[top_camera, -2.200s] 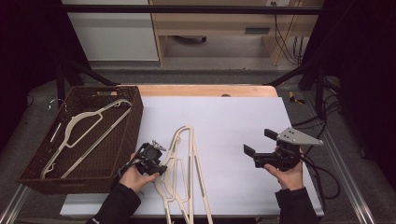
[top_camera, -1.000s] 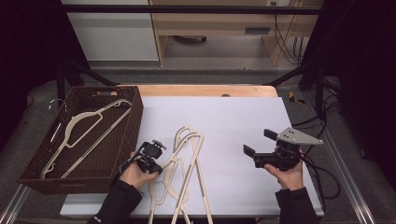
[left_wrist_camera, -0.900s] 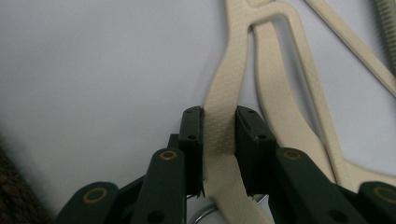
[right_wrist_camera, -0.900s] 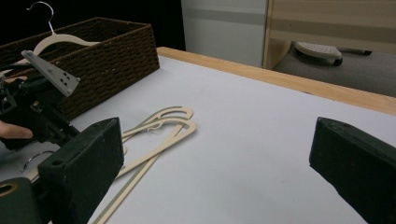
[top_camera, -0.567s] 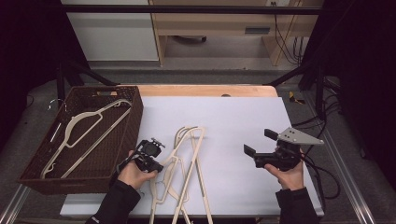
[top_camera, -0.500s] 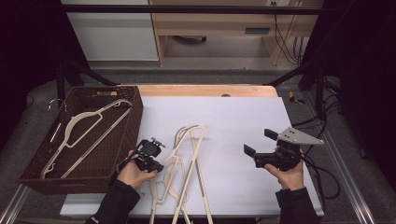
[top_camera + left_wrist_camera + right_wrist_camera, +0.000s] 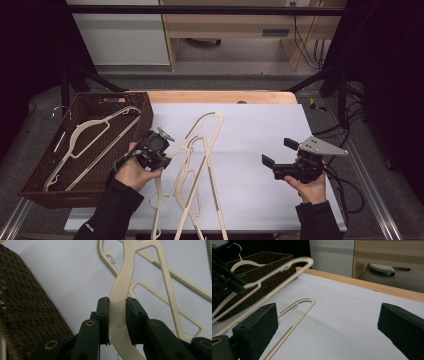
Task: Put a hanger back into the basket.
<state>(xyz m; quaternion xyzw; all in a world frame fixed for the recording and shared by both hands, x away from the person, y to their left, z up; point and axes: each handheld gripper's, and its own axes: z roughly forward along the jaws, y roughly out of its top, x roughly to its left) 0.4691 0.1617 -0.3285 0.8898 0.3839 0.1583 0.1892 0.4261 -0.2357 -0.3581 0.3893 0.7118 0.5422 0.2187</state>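
My left gripper (image 7: 165,159) is shut on one arm of a cream plastic hanger (image 7: 207,135) and holds it tilted above the white sheet. In the left gripper view both pads (image 7: 103,312) press on the textured arm of that hanger (image 7: 122,285). A second cream hanger (image 7: 216,200) lies flat on the sheet underneath it. My right gripper (image 7: 278,152) hovers open and empty over the right side of the sheet. The right gripper view looks between its wide-set jaws at the lying hanger (image 7: 294,315) and the raised one (image 7: 274,272).
A dark wicker basket (image 7: 145,112) stands at the left and holds another cream hanger (image 7: 90,140). A white sheet (image 7: 260,125) covers the table, with a wooden strip (image 7: 215,96) along its far edge. Cables hang at the right.
My left gripper has risen with the hanger, whose far end has lifted off the sheet and swung toward the back right. The right gripper has stayed where it was.
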